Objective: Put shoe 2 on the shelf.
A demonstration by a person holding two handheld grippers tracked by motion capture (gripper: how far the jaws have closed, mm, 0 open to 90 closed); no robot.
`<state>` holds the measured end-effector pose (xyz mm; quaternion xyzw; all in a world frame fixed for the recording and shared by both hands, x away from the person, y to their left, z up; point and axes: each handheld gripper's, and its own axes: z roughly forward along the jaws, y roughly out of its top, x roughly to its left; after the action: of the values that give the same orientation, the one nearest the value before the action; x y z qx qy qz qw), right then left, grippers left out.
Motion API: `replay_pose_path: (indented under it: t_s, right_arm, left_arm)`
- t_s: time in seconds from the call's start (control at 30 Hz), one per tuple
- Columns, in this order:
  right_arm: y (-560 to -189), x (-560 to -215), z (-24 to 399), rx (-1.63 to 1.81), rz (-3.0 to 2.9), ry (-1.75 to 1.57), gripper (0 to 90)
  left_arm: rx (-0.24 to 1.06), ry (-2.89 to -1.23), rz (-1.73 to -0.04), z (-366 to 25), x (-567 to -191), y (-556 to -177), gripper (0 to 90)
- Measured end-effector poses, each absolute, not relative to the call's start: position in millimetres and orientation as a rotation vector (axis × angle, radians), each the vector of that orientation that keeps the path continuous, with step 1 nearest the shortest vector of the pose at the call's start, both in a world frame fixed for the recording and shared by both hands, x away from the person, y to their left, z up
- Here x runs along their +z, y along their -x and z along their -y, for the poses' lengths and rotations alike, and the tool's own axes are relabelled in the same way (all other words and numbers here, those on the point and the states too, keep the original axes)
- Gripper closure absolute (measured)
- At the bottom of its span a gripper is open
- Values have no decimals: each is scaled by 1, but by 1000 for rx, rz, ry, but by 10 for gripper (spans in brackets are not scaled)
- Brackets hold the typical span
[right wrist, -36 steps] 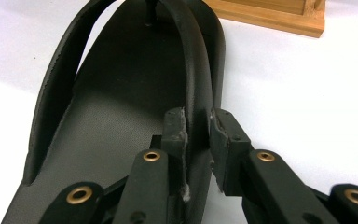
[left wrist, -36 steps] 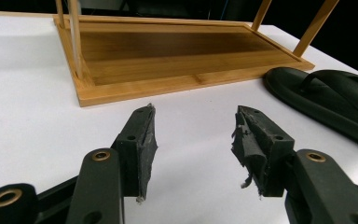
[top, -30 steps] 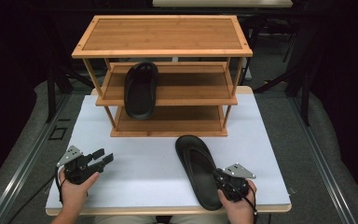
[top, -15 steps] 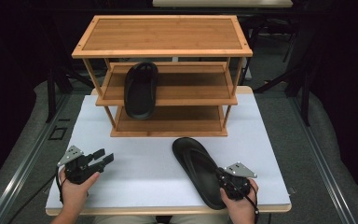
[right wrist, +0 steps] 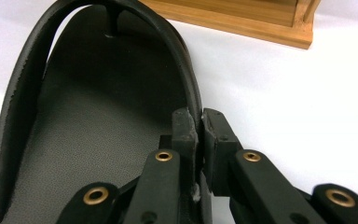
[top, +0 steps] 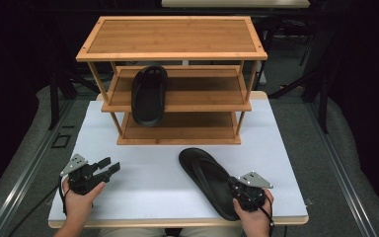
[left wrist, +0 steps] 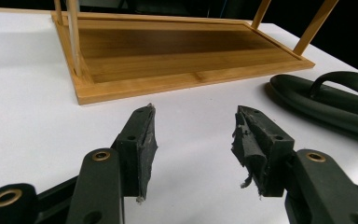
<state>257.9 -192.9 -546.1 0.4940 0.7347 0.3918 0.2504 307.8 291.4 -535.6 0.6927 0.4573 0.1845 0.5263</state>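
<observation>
Black sandal point(top: 211, 181) rim pinched in right gripper point(top: 240, 193), jaws just closed; left gripper point(top: 109, 167) wide, empty.

even overhead light falls on the white table point(top: 143, 197), bright and nearly blown out in both gripper views, while the surroundings sink into near black. shadows under the wooden rack point(top: 172, 89) are soft and short. the high view is slightly soft; the black sandal point(right wrist: 98, 121) keeps visible grain up close.
</observation>
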Motion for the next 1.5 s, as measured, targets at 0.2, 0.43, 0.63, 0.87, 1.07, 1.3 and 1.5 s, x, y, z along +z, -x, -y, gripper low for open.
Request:
replay_pose_path:
  t_s: [0.2,0.43,0.63,0.87,1.07,1.3,1.5]
  right_arm:
    - [-256,-542,192,1102,-1969,-1320,838]
    - [-257,-536,193,1163,-1924,-1304,838]
    - [-250,-527,195,1202,-1881,-1276,838]
    - [-241,-517,195,1276,-1804,-1248,838]
    - [-234,-508,196,1323,-1731,-1211,839]
    - [-231,-503,204,1339,-1698,-1232,839]
    - [-230,-501,210,1349,-1675,-1239,839]
  left_arm:
    - [444,-1656,-1090,-291,-535,-308,484]
    - [439,-1658,-1087,-291,-536,-308,484]
    - [437,-1658,-1093,-291,-536,-308,484]
    - [438,-1660,-1091,-291,-536,-308,484]
    - [439,-1658,-1090,-291,-536,-308,484]
    - [443,-1653,-1091,-291,-536,-308,484]
    - [438,-1658,-1092,-291,-537,-308,484]
